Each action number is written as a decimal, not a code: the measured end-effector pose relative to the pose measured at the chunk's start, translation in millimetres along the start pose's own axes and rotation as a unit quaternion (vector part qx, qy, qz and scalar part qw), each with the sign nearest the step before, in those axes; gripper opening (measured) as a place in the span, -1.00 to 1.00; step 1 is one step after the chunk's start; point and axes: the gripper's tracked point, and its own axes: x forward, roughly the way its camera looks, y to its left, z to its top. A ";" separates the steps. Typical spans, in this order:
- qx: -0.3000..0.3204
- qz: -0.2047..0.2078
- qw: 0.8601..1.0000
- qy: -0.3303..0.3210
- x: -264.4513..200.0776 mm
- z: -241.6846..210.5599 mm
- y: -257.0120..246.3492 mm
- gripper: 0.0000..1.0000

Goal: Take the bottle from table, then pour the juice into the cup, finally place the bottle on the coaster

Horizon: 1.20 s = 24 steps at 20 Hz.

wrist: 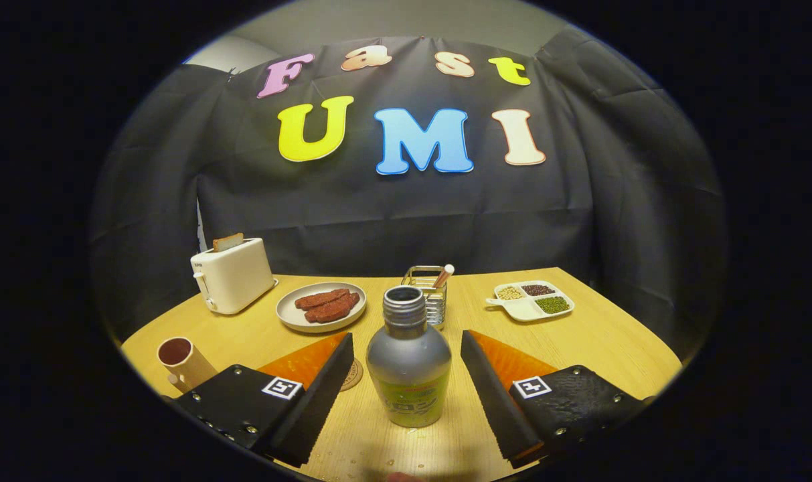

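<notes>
Gripper view: the hand-held gripper (406, 391) is standing released, its two fingers (315, 395) spread wide and lying apart from the bottle (409, 365) on either side. The bottle is standing upright on the worktop (600, 341) between the fingers, uncapped, its open threaded neck facing up; neither finger is touching it. The coaster (352, 375) is lying flat just beside the left finger, partly hidden behind it, close to the bottle's left. The cup (181, 361) is sitting near the worktop's edge, well to the left of the left finger, and appears tilted. Beyond the bottle, a wire holder (429, 294) is standing just behind its neck. A plate (322, 308) carrying reddish slices is resting beyond the left finger, with a toaster (233, 274) farther left. A divided dish (531, 300) holding grains is sitting beyond the right finger.
</notes>
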 end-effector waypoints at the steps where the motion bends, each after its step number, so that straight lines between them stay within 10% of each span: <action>1: 0.000 -0.002 1.000 0.002 3.8 -5.4 0.7 0.98; 11: -0.037 -0.019 0.998 0.046 25.3 -31.8 -1.0 0.57; 24: -0.260 -0.014 0.962 0.084 -5.8 38.4 42.5 0.53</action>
